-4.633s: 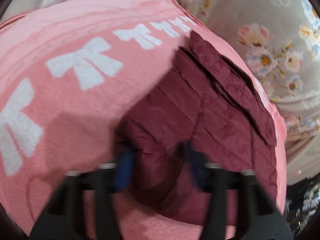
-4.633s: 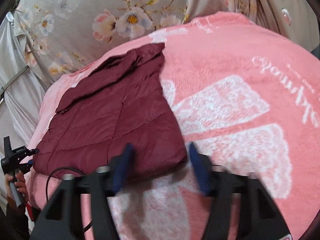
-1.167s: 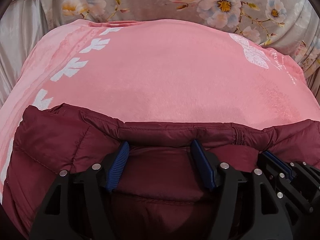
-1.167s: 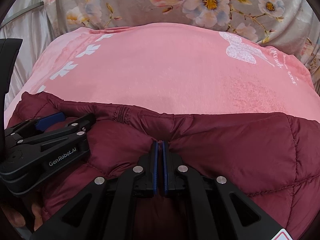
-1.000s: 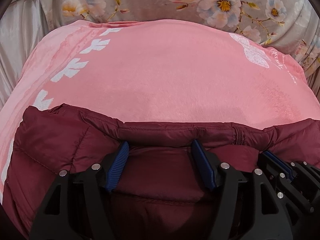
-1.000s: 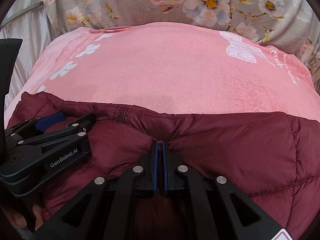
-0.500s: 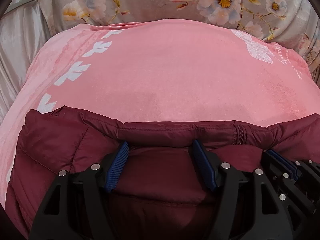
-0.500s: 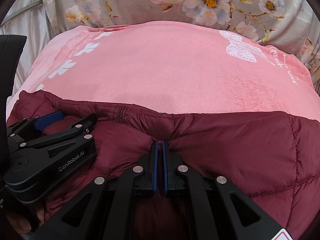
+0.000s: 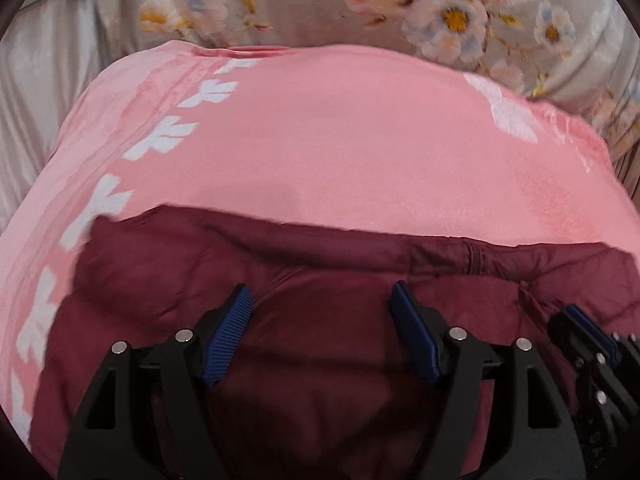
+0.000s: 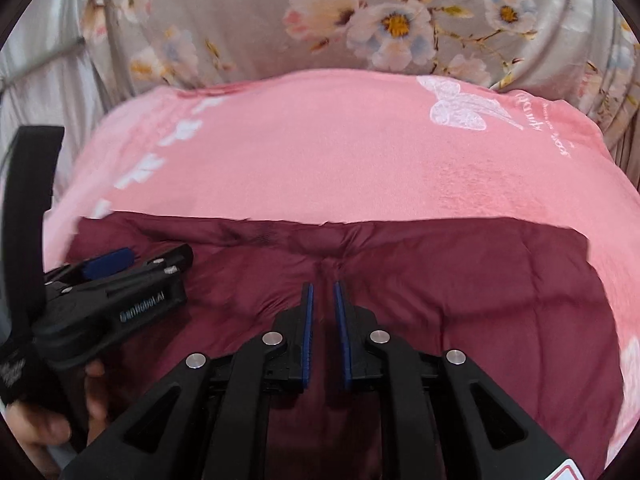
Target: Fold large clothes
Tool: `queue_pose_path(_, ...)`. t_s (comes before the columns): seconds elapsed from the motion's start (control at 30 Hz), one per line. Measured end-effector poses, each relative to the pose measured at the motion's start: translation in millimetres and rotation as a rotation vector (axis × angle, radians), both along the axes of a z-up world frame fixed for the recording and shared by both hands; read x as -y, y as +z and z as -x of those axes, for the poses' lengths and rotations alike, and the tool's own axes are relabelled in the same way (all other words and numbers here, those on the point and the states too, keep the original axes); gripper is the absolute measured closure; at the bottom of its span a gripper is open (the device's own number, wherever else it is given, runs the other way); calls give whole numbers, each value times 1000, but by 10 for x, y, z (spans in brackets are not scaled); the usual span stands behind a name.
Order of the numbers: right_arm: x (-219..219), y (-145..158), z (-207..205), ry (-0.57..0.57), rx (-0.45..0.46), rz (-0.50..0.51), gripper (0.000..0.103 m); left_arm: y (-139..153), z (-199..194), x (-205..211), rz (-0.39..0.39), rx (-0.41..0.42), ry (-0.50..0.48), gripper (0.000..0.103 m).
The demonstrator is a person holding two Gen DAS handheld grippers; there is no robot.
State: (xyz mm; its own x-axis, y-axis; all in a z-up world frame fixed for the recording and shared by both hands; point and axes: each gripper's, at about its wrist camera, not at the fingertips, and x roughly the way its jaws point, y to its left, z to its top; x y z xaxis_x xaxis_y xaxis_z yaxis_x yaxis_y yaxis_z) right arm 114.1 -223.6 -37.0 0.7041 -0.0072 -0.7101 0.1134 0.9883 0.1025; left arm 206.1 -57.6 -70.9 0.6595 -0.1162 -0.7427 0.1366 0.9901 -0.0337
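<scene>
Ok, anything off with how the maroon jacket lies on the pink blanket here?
Nothing stands out. The maroon jacket lies folded on the pink blanket, its far edge fairly straight, with a small pucker near the right gripper, whose jaws stand slightly apart.

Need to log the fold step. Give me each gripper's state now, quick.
Left gripper: open, holding nothing, over the maroon puffer jacket.
Right gripper: open by a narrow gap, no fabric pinched.
</scene>
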Motion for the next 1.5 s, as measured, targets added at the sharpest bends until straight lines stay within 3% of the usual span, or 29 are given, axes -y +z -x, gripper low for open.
queue_pose_path(0.07,-98,75,266,20,18,-8,90,142,231,-264,52,10,31,23)
queue_pose_path(0.13,-216,81,497,49,27,-15,90,214,408,-480,74,17,67,23)
queue_pose_path(0.33,-521,-43,911,120,15,-64,90,187,758,-1013,59,-3,163,23)
queue_pose_path(0.57,-778,-330,1071,159,-13,16,89,-79,917,-1298,99,-50,201,22)
queue_pose_path(0.67,-737,-247,1144,146,-12,-16,90,-36,1021,-1357,116,-39,205,23)
queue_pose_path(0.77,-697,-151,1301,145,11,-33,89,69,1203,-1595,200,-27,226,22)
queue_pose_path(0.9,-776,-149,1557,165,35,-8,89,70,1394,-1911,236,-22,301,17)
queue_pose_path(0.97,-857,-226,1563,175,30,34,88,-57,1380,-2009,259,-69,329,16)
queue_pose_path(1.07,-934,-297,1557,180,36,78,87,-261,1321,-2053,348,-144,340,14)
queue_pose_path(1.1,-941,-309,1559,181,39,85,87,-263,1323,-2058,354,-129,346,12)
queue_pose_path(1.2,-944,-344,1574,184,59,97,87,-273,1294,-1981,342,-118,353,5)
queue_pose_path(1.4,-935,-367,1569,177,82,89,87,-284,1254,-1795,355,-108,321,5)
queue_pose_path(1.5,-944,-381,1578,176,88,84,87,-285,1195,-1673,318,-100,298,6)
